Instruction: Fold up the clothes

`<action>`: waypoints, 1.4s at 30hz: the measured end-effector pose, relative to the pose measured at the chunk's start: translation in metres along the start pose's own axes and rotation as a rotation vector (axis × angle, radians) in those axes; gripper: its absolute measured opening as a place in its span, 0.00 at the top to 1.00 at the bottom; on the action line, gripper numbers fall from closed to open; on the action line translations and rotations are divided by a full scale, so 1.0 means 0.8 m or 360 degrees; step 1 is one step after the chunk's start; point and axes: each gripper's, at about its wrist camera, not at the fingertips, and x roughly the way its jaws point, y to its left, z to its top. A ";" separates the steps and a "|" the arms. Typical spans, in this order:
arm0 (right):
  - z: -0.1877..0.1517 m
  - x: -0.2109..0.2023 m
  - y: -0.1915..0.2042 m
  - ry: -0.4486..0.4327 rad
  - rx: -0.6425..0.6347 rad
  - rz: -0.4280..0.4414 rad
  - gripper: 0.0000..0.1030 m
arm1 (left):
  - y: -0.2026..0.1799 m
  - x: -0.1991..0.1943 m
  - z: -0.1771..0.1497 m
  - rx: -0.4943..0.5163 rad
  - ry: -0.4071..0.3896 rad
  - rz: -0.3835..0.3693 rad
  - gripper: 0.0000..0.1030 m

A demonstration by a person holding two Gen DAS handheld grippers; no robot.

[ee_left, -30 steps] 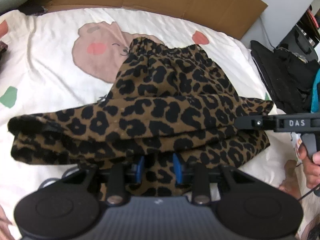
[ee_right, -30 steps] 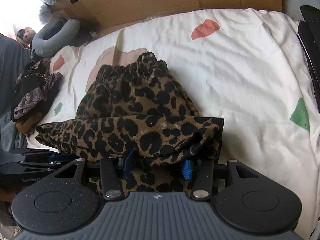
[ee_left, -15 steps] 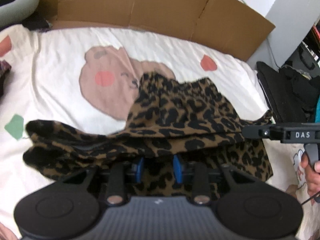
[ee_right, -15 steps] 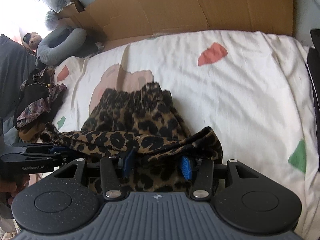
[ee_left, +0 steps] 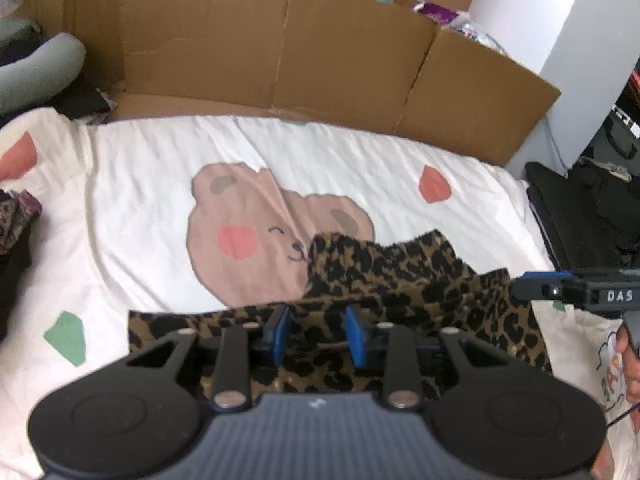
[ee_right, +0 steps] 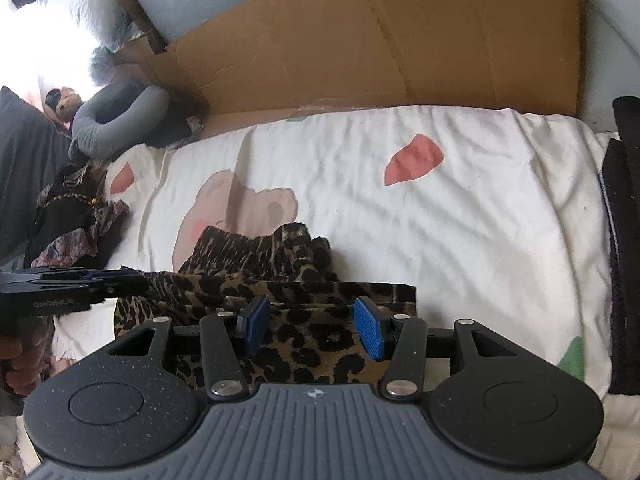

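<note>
left wrist view looks over the left gripper (ee_left: 316, 336), whose blue pads (ee_left: 277, 334) stand apart with the leopard-print garment (ee_left: 404, 280) lying in the gap between them; whether the cloth is actually pinched there i cannot tell. that garment lies bunched on the white bedsheet (ee_left: 132, 184), its gathered waistband end just touching the right cheek of the printed bear face (ee_left: 256, 236), the rest spread toward the camera from the bear. right of the bear, the right gripper (ee_left: 520, 288) reaches in from the frame edge at the garment's far corner, a hand (ee_left: 628, 356) wrapped on its handle. beyond the bear, a flattened cardboard box (ee_left: 280, 48) stands along the head of the bed. right wrist view shows the right gripper (ee_right: 312, 326) with its blue pads (ee_right: 370, 328) spread wide, a flat folded edge of the leopard-print garment (ee_right: 280, 276) lying between and under them, not squeezed. the left gripper (ee_right: 132, 282) comes in from the left with its tip at the garment's other corner. left of the bear face (ee_right: 236, 216), a dark patterned clothes pile (ee_right: 76, 224) sits at the sheet's edge, and a grey curved pillow (ee_right: 116, 116) lies beyond it by the cardboard box (ee_right: 400, 40).
</note>
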 end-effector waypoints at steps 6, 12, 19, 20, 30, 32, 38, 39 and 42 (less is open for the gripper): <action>-0.011 -0.011 -0.015 -0.0001 0.0008 -0.0067 0.47 | 0.009 -0.022 -0.007 0.0006 -0.0050 -0.0001 0.65; -0.021 -0.018 -0.046 -0.0010 0.0087 -0.0174 0.46 | 0.033 -0.019 -0.029 -0.0048 0.0007 0.0071 0.63; -0.017 -0.003 -0.046 0.0026 0.0056 -0.0152 0.77 | 0.057 0.005 -0.045 -0.0098 0.0136 0.0123 0.65; -0.015 -0.002 -0.045 0.0029 0.0048 -0.0148 0.83 | 0.058 0.010 -0.046 -0.0089 0.0160 0.0127 0.65; 0.002 0.006 -0.037 0.0050 0.0000 -0.0130 0.99 | 0.074 0.034 -0.039 -0.0033 0.0250 0.0209 0.65; 0.002 0.012 -0.037 0.0059 -0.0002 -0.0141 0.99 | 0.082 0.039 -0.036 -0.0017 0.0257 0.0216 0.65; -0.005 0.033 -0.045 0.0100 -0.0001 -0.0148 0.99 | 0.090 0.040 -0.037 -0.0014 0.0245 0.0244 0.70; -0.007 0.034 -0.046 0.0100 0.0006 -0.0146 0.99 | 0.090 0.038 -0.037 -0.0011 0.0239 0.0247 0.70; -0.010 0.033 -0.051 0.0086 0.0050 -0.0146 0.97 | 0.095 0.033 -0.038 -0.0045 0.0226 0.0261 0.70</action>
